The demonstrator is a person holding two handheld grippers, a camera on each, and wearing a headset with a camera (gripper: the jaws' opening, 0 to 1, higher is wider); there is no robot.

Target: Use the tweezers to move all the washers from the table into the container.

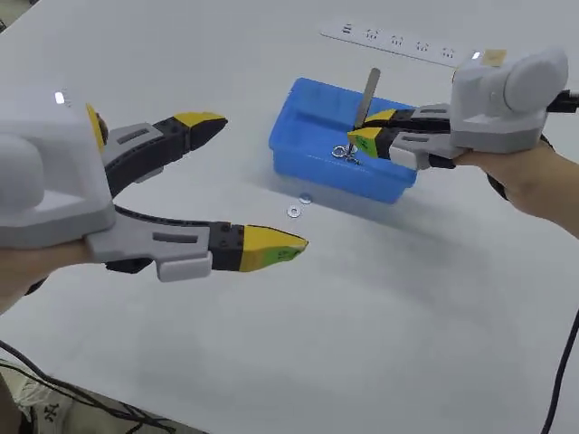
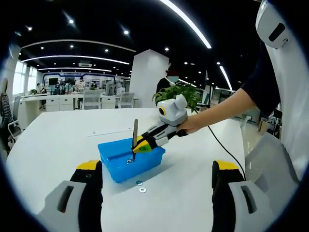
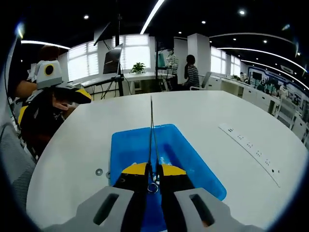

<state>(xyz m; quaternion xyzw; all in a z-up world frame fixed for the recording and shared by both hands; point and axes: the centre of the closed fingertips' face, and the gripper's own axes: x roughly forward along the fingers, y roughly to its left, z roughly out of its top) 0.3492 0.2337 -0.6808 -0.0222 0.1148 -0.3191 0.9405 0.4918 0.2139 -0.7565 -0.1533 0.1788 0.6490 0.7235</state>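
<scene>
The blue container [image 1: 321, 167] stands at the table's middle. My right gripper [image 1: 366, 137] is over it, shut on the grey tweezers [image 1: 369, 95], which stand steeply with their tips down inside. A washer [image 1: 341, 152] is at the tips; I cannot tell if it is pinched or lying there. Two washers [image 1: 294, 211] lie on the table just in front of the container, also seen as washers [image 2: 141, 186] and washers [image 3: 99, 171]. My left gripper [image 1: 244, 185] hovers open and empty to the left, apart from everything. The right gripper view shows the tweezers [image 3: 151, 130] over the container [image 3: 188, 159].
A white power strip [image 1: 398, 41] lies at the far side of the table. A cable [image 1: 565, 362] hangs off the right edge. People and desks stand in the background of both gripper views. White tabletop [image 1: 362, 316] surrounds the container.
</scene>
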